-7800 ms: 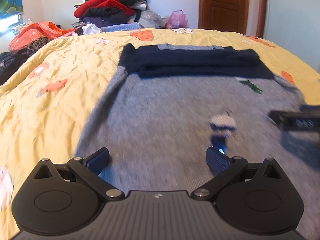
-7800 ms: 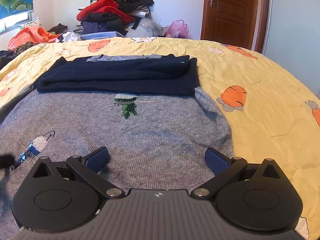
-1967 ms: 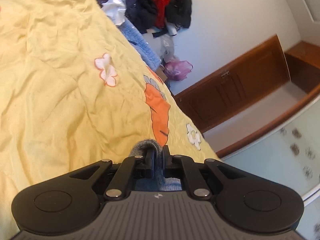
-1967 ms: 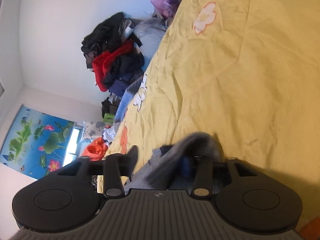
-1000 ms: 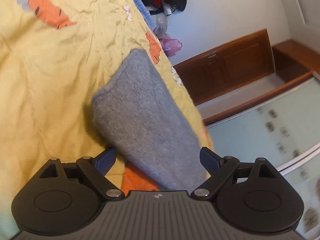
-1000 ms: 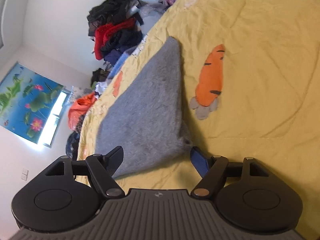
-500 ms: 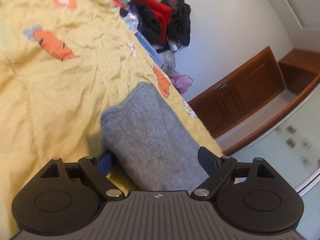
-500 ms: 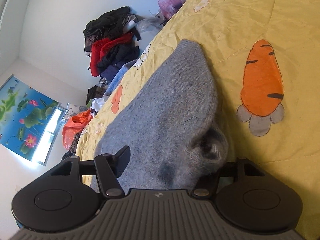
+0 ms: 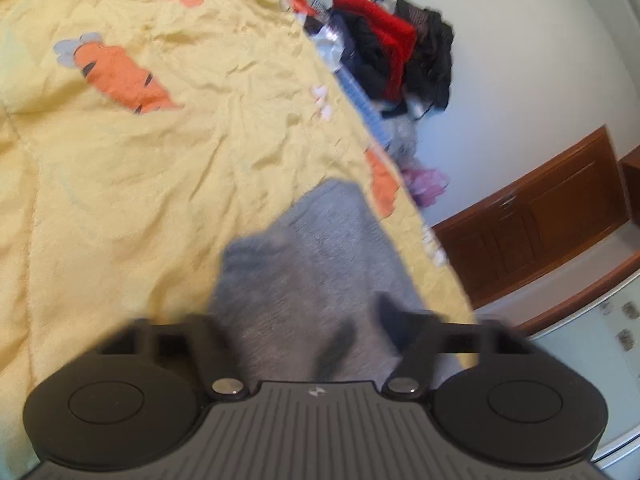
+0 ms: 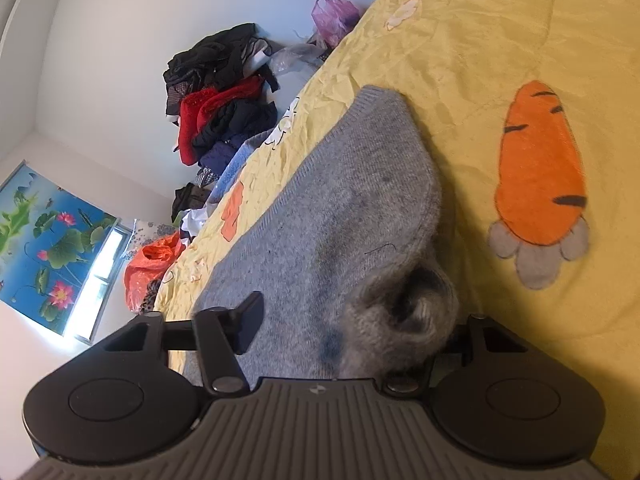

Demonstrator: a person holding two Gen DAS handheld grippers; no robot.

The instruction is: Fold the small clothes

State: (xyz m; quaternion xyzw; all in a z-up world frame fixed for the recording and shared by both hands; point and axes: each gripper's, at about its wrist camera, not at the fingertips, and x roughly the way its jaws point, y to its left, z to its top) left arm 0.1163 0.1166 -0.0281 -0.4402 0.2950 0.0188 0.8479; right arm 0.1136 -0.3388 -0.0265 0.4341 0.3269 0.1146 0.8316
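A grey knitted sweater (image 9: 320,248) lies folded on the yellow carrot-print bedspread (image 9: 140,160). My left gripper (image 9: 296,320) straddles its near end. Its jaws are closing in a blurred view, still apart, and the cloth fills the gap between them. In the right wrist view the same sweater (image 10: 352,200) stretches away toward the wall. My right gripper (image 10: 356,322) is closing too. Its left finger (image 10: 248,320) stands over flat knit, while a bunched lump of sweater hides its right finger.
A pile of red, black and blue clothes (image 10: 224,112) sits at the far end of the bed, with a purple bag (image 10: 332,12) and an orange bag (image 10: 148,264) nearby. A brown wooden door (image 9: 540,232) stands beyond the bed's edge.
Both grippers have come forward over the sweater's end and their jaws have narrowed. The knit has bunched up at the right gripper's right finger. The left view has swung and blurred.
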